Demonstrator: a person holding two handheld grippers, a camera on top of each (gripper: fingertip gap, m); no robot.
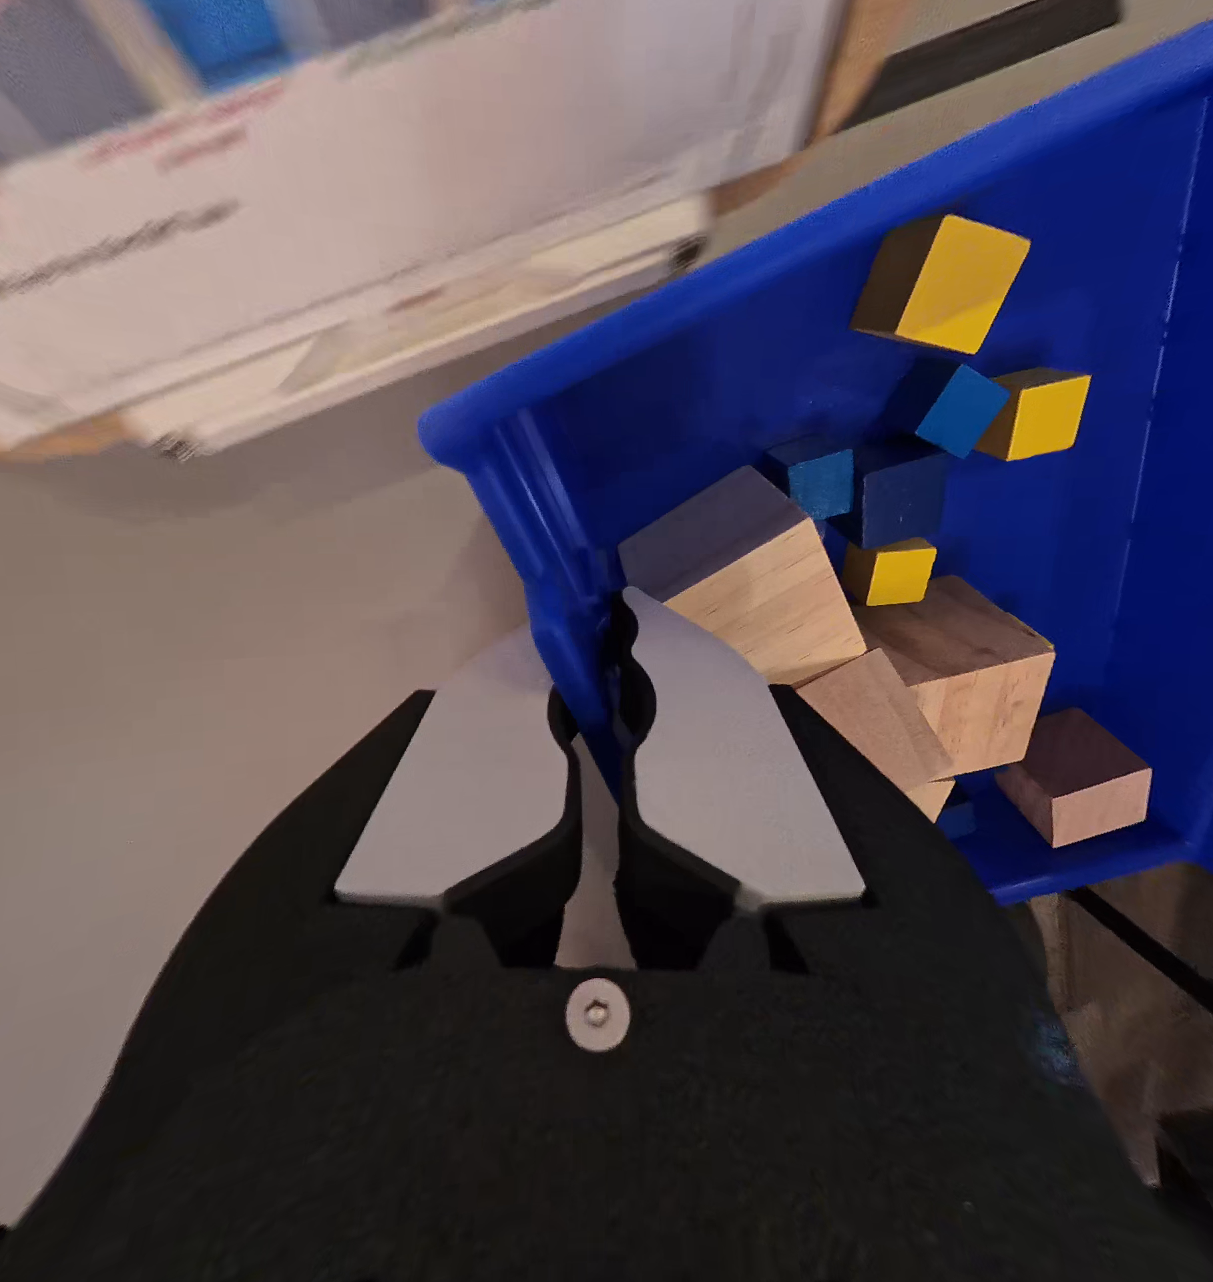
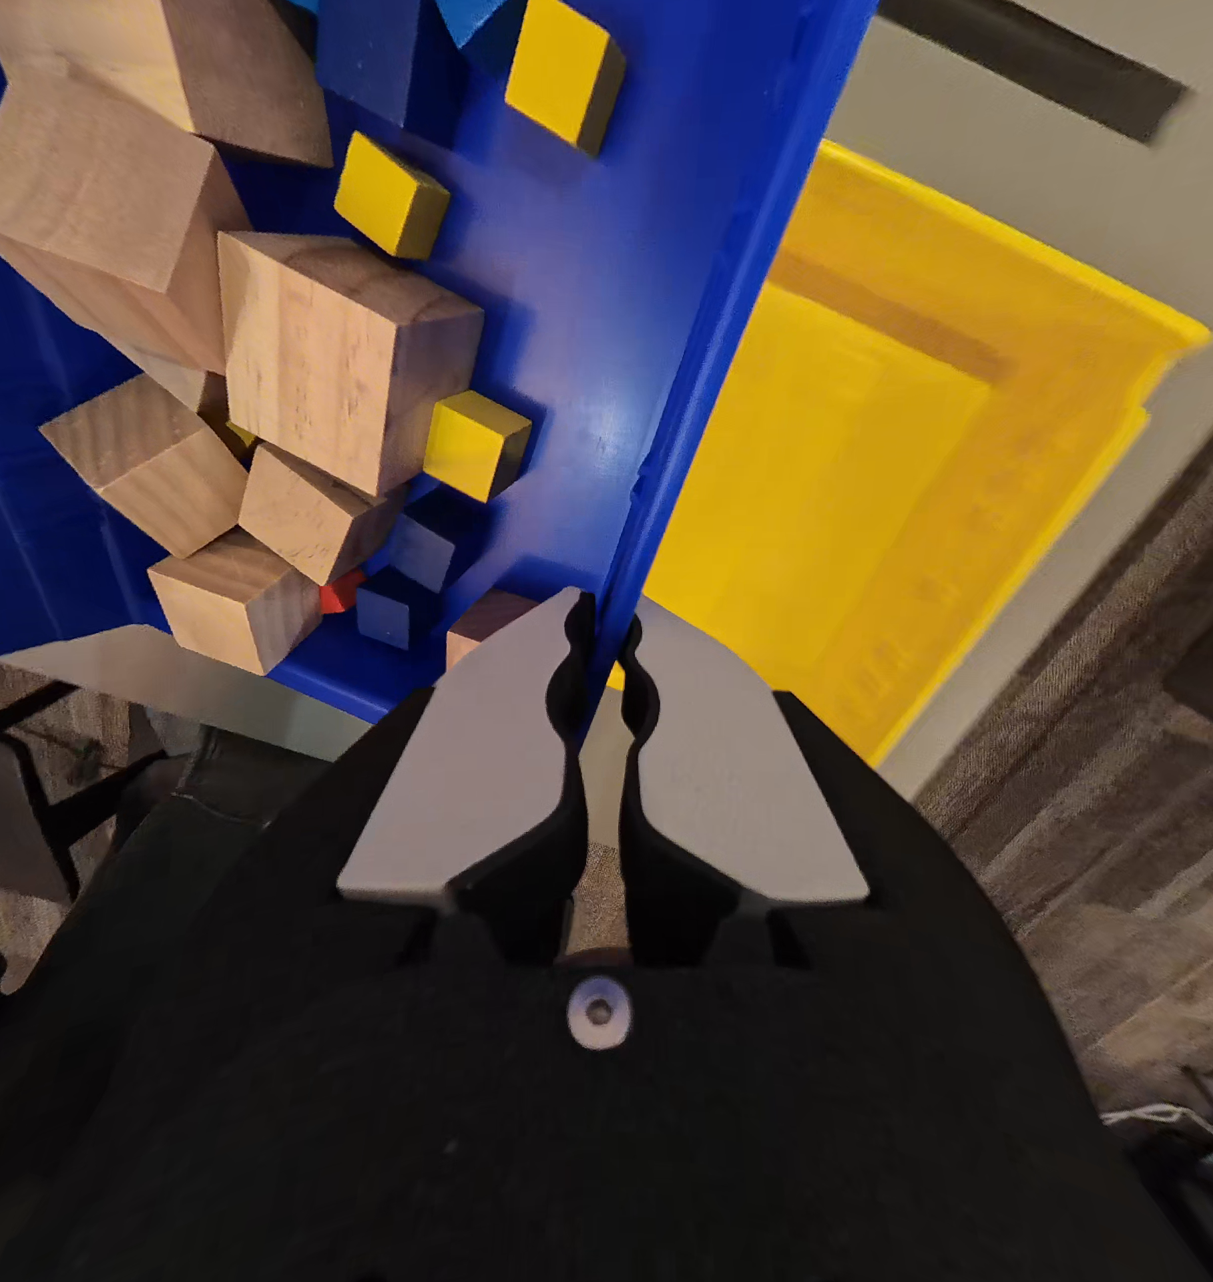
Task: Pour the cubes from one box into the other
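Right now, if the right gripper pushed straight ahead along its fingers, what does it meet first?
The right gripper is already shut on the blue box wall, so going forward only slides it further along that wall. The yellow box lies right of that line; depth unclear.

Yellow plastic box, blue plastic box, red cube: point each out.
Yellow plastic box [image 2: 867,444]: right wrist view, inner floor.
Blue plastic box [image 1: 763,361]: left wrist view, inner wall.
Red cube [image 2: 340,594]: right wrist view, exposed corner among the wooden blocks.
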